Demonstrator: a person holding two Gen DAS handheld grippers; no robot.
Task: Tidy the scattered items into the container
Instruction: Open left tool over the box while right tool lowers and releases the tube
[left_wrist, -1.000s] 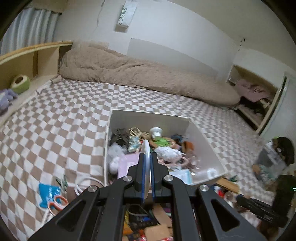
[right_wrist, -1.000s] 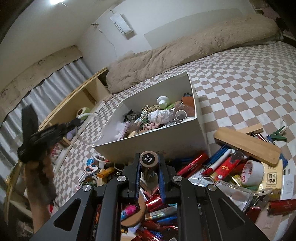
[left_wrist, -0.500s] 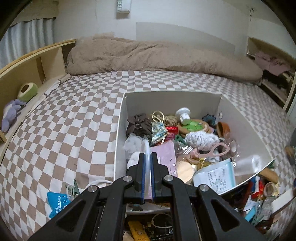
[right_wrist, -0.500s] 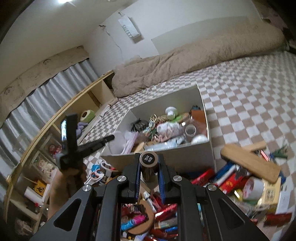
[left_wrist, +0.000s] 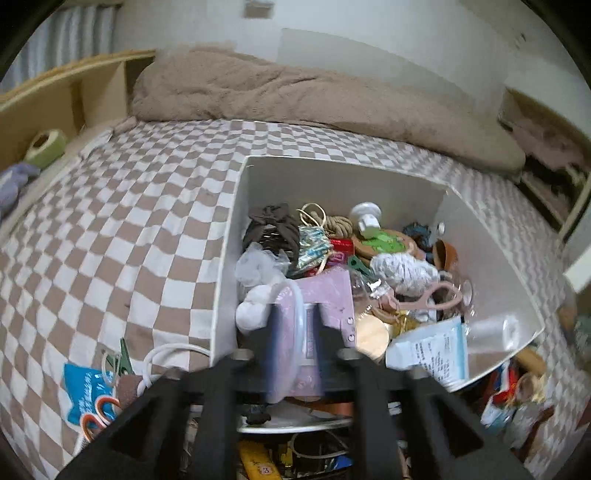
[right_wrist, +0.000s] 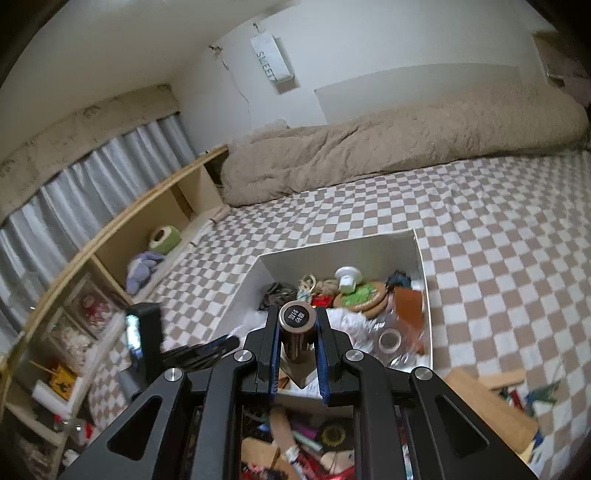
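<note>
A white open box (left_wrist: 229, 236) sits on the checked bedspread, holding several small items. It also shows in the right wrist view (right_wrist: 325, 256). My left gripper (left_wrist: 293, 314) is over the box's near left corner, its jaws a little apart, with a thin clear plastic ring (left_wrist: 297, 328) between them. My right gripper (right_wrist: 296, 325) is shut on a small dark cylinder with a black labelled cap (right_wrist: 296, 316), held above the box's near edge. The left gripper's body (right_wrist: 144, 339) shows at the left of the right wrist view.
A pile of scattered items lies in front of the box: pens, tape, a wooden block (right_wrist: 491, 410), orange-handled scissors (left_wrist: 98, 415), a blue packet (left_wrist: 85, 387), a white cable (left_wrist: 166, 354). A brown duvet (left_wrist: 314, 99) lies at the far end. Wooden shelves (right_wrist: 110, 258) run along the left.
Both grippers moved forward and up toward the box. The left jaws have parted slightly around the clear ring. The right gripper still holds the cylinder, now over the box's near edge.
</note>
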